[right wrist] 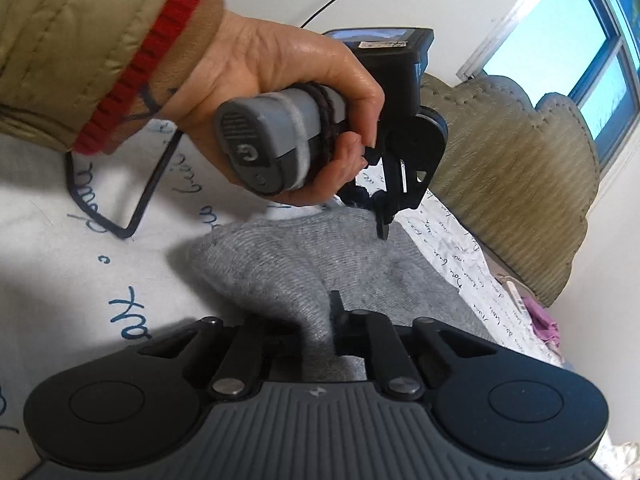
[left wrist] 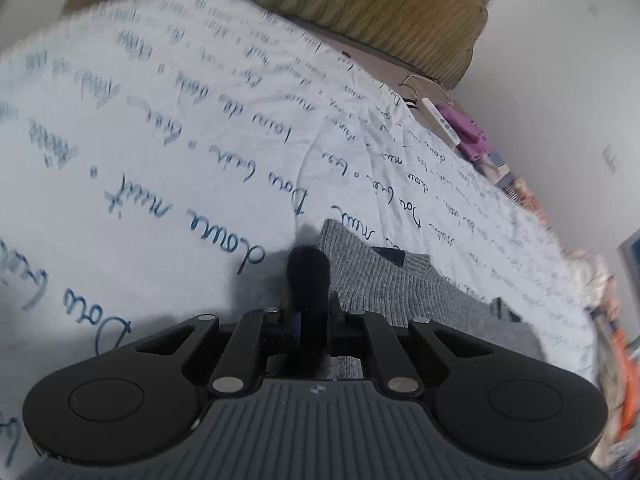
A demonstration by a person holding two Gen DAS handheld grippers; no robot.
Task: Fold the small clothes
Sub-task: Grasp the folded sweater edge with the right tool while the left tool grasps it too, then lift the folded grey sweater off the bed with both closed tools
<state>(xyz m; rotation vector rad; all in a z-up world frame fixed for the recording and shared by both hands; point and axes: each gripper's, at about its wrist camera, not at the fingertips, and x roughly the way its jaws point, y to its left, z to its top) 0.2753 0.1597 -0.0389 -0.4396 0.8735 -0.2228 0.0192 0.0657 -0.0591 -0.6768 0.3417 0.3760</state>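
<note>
My left claw (left wrist: 310,312) sits at the lower middle of its view, clamped on a dark navy knit part (left wrist: 309,276) of the sweater (left wrist: 384,280); the dark bit stands up between the fingers like a rolled cuff (which part of the garment it is, I cannot tell). The grey ribbed sweater spreads to the right of the claw, lying on the bed sheet (left wrist: 160,140), white with blue handwriting print. At the top of the frame an olive quilted cushion (left wrist: 320,0) lies against the wall. In the upper right, at the sheet's edge, are a white remote (left wrist: 440,124) and something purple (left wrist: 468,132) just beside it.

My right claw (right wrist: 320,332) is at the lower middle of its own view, pinched on a raised fold of the grey sweater (right wrist: 320,248), the cloth peaking up into the fingers. Above it, my left hand (right wrist: 288,80) grips the other tool's grey handle (right wrist: 264,140), and that claw (right wrist: 380,208) comes down on the sweater's far edge at mid-frame. A black cable (right wrist: 140,200) loops over the sheet at the left. The olive cushion (right wrist: 520,184) fills the right side, with a window (right wrist: 580,48) in the upper right corner.
</note>
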